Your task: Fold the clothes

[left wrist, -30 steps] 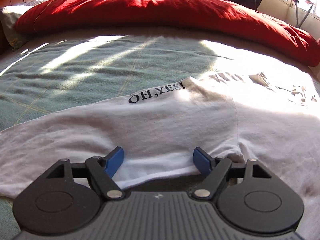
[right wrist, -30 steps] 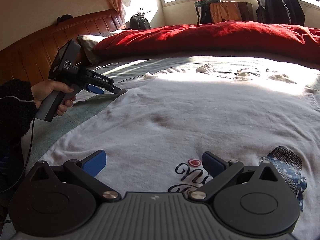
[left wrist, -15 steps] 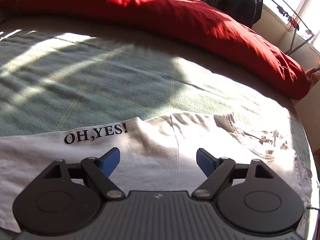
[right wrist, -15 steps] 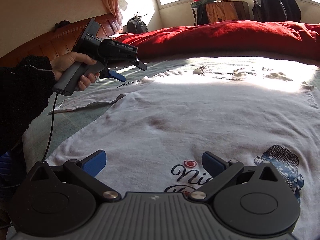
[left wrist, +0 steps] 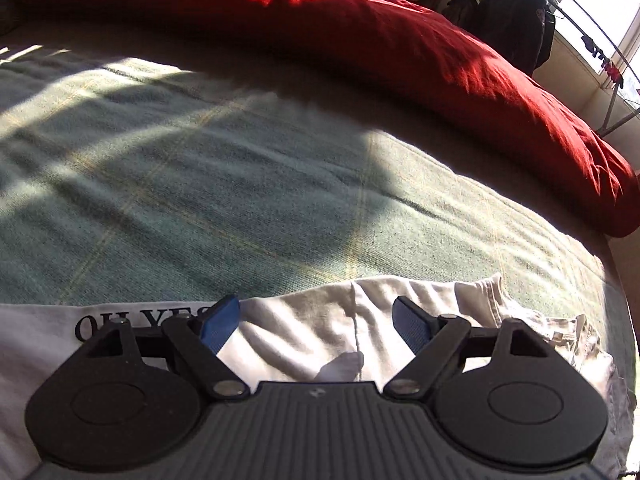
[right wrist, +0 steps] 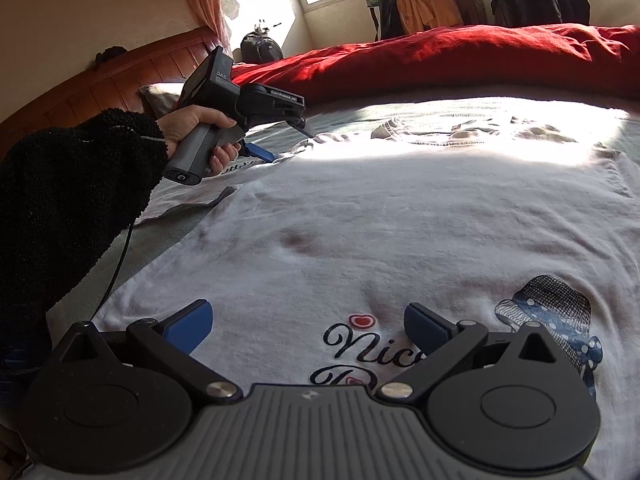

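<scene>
T-shirt (right wrist: 400, 216) lies spread on the bed (left wrist: 240, 184), soft and limp; both claws, left claw (left wrist: 316, 322) and right claw (right wrist: 306, 324), hang open, gripping nothing. Pinch its sleeve or shoulder edge.

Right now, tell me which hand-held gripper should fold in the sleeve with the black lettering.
Left. The left hand-held gripper is open right over that sleeve; the right hand-held gripper is open over the chest print, far from it.

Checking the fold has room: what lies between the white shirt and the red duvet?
Only bare green blanket lies between the shirt and the duvet; the left wrist view shows this.
</scene>
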`<state>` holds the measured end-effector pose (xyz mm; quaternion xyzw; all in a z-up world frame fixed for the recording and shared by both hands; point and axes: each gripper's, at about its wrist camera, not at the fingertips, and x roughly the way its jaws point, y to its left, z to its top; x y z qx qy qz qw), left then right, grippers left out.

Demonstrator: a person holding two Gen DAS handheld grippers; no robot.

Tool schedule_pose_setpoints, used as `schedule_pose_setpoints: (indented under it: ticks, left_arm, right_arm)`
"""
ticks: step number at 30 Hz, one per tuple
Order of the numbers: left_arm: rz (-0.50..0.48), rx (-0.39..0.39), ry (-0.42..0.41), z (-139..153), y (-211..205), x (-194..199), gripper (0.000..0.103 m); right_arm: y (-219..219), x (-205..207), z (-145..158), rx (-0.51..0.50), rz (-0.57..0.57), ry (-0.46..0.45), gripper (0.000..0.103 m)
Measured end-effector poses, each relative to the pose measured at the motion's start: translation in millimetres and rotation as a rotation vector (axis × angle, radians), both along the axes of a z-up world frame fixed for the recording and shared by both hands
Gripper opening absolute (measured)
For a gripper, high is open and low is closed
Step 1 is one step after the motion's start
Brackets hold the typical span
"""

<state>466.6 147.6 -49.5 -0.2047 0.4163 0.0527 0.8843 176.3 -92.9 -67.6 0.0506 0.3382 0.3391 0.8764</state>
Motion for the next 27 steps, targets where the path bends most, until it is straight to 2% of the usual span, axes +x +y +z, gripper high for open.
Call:
schedule_pose_setpoints:
  ticks: [3, 6, 10, 14, 17, 21, 25, 27]
  left_arm:
    - [-0.088, -0.053, -0.041, 12, -13, -17, 0.087]
    - [-0.134, -0.063, -0.003, 3, -25, -16, 0.088]
    - [-0.103, 0.004, 0.028, -16, -25, 1, 0.088]
    - [-0.034, -0.022, 0.049, -7, -14, 6, 0.088]
    - [-0.062, -0.034, 0.019, 15, -15, -18, 0.088]
    - [-0.130, -0.125, -0.021, 34, -25, -62, 0.088]
    - [-0.176, -0.181, -0.004, 25, -40, -90, 0.088]
    - [-0.165, -0.164, 0.024, 12, -44, -96, 0.088]
  right_arm:
    - [0, 0, 0, 0.001, -0.002, 0.000, 0.103]
    - [0, 0, -1, 0.001, -0.005, 0.002, 0.103]
    - [1, 2, -2, -0.005, -0.004, 0.003, 0.103]
    - [-1, 4, -2, 0.007, -0.005, 0.011, 0.103]
    - [-3, 5, -2, 0.023, -0.011, 0.020, 0.103]
    - [-3, 4, -1, 0.025, -0.020, 0.018, 0.103]
    - [-2, 3, -1, 0.018, -0.021, 0.016, 0.103]
    - [-2, 3, -1, 0.014, -0.021, 0.014, 0.103]
